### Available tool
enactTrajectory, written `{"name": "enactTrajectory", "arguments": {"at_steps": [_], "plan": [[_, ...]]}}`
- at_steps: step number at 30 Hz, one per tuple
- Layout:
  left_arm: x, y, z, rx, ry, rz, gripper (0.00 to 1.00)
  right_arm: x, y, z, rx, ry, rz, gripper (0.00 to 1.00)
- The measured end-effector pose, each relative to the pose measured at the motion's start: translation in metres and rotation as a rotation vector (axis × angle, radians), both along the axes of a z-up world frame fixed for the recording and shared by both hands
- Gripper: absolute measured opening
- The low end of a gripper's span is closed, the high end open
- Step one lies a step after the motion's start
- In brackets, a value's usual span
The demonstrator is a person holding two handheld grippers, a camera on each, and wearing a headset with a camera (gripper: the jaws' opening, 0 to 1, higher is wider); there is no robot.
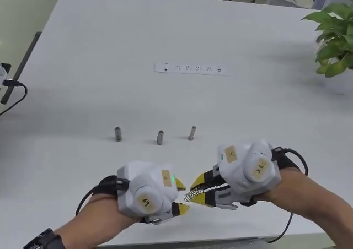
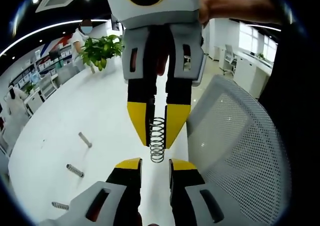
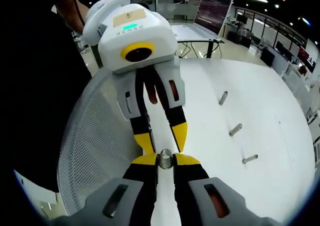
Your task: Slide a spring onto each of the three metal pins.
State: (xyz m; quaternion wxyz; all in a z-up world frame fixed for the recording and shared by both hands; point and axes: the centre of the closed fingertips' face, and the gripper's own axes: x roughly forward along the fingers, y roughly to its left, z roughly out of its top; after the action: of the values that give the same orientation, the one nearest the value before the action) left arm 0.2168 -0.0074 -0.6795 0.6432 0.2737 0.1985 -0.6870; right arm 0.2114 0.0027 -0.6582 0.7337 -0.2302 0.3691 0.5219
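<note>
At 6 o'clock in the head view, the two tools meet tip to tip over the near edge of the white worktop (image 1: 165,39). The right tool (image 3: 165,162) is pinched on a spring (image 2: 157,136), which pokes out towards the left tool (image 2: 156,165). The left tool's jaws stand narrowly apart and hold nothing, with the spring's free end just at their tips. Three metal pins (image 1: 160,137) sit in a row on the worktop at 12 o'clock from the tools, well apart from the spring
</note>
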Motion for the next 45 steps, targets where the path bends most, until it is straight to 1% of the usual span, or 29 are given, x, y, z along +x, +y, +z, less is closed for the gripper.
{"name": "enactTrajectory", "arguments": {"at_steps": [2,4,8,11,13,17,21,24,29,31,38,44,45], "plan": [[0.001,0.001,0.000,0.002,0.002,0.002,0.14,0.000,-0.001,0.000,0.005,0.004,-0.005,0.09],[0.004,0.003,0.001,-0.003,0.007,0.021,0.14,-0.001,-0.002,-0.002,0.000,0.004,-0.006,0.09],[0.008,0.006,0.002,-0.014,0.027,0.056,0.16,-0.001,-0.005,-0.003,0.001,0.006,-0.019,0.09],[0.011,0.010,0.002,-0.016,0.031,0.078,0.17,0.000,-0.008,-0.004,-0.001,0.006,-0.032,0.09],[0.015,0.014,0.003,-0.023,0.030,0.105,0.17,0.001,-0.011,-0.006,0.001,0.007,-0.043,0.09],[0.023,0.021,0.005,-0.049,0.068,0.172,0.19,0.001,-0.017,-0.011,-0.002,0.015,-0.062,0.09],[0.029,0.030,0.005,-0.051,0.070,0.210,0.21,0.004,-0.023,-0.014,0.003,0.021,-0.088,0.09],[0.033,0.035,0.006,-0.052,0.070,0.228,0.22,0.005,-0.027,-0.016,-0.005,0.021,-0.100,0.09],[0.041,0.048,0.006,-0.057,0.074,0.279,0.26,0.011,-0.037,-0.021,-0.022,0.018,-0.113,0.09],[0.042,0.051,0.006,-0.058,0.078,0.290,0.28,0.014,-0.040,-0.022,-0.026,0.018,-0.117,0.09],[0.048,0.063,0.008,-0.064,0.075,0.339,0.31,0.029,-0.052,-0.024,-0.043,0.012,-0.131,0.09],[0.057,0.079,0.008,-0.068,0.081,0.403,0.35,0.039,-0.061,-0.026,-0.056,0.010,-0.133,0.09],[0.059,0.084,0.009,-0.072,0.085,0.423,0.35,0.042,-0.063,-0.026,-0.062,0.009,-0.133,0.09]]}}
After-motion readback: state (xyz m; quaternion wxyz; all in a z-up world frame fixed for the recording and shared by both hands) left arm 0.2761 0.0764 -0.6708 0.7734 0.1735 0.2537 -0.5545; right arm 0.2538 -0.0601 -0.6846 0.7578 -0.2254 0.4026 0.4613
